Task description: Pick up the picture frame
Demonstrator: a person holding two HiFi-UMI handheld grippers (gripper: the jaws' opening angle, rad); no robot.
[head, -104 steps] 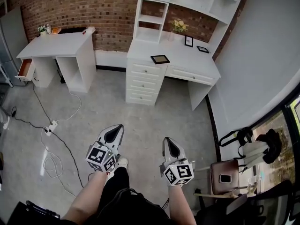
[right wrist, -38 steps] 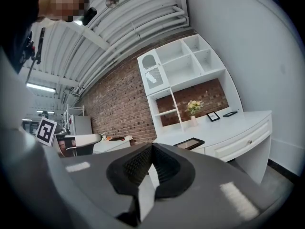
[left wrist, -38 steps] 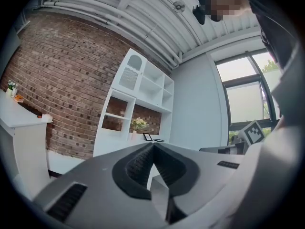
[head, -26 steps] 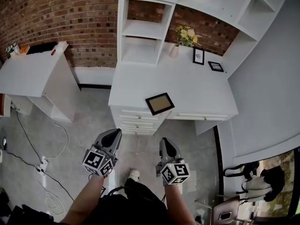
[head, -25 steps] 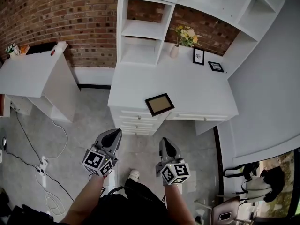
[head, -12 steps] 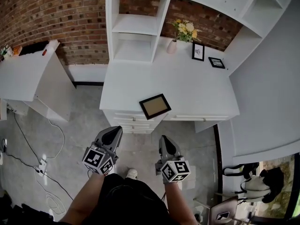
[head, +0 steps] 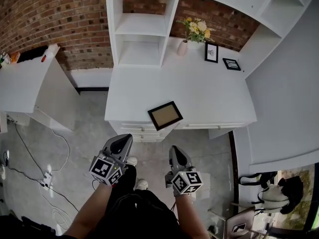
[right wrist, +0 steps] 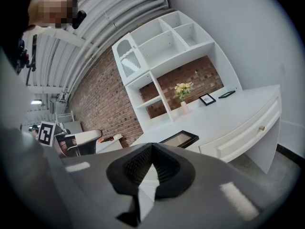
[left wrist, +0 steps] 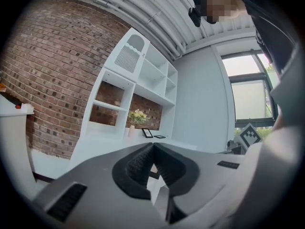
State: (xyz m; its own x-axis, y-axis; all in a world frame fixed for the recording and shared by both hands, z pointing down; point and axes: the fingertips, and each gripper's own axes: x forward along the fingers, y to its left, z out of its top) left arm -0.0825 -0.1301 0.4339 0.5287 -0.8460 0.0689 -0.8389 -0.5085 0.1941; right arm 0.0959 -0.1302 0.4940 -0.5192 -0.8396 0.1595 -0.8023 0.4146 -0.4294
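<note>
The frame (head: 165,115) lies flat on the white desk (head: 209,98), close to the front edge and above the drawers. Both grippers are in front of the desk, over the floor, and well apart from the frame. The left gripper (head: 123,139) has its jaws closed together with nothing between them. The right gripper (head: 176,152) is the same: the tips meet and it is empty.

In the head view the frame is ahead of both grippers and between them, a little more to the side of the right one, which I judge as the nearer. In the right gripper view the frame (right wrist: 180,138) appears just above the jaw tips and slightly to the right, so this gripper points almost at it.

The frame is turned on the desk: its long axis runs from near-left to far-right, and one corner points toward the desk edge. Two small frames (head: 211,52) are far at the back; I take the near one as the target. For the coming move the jaws must open first, then go forward to the near side of the frame
</note>
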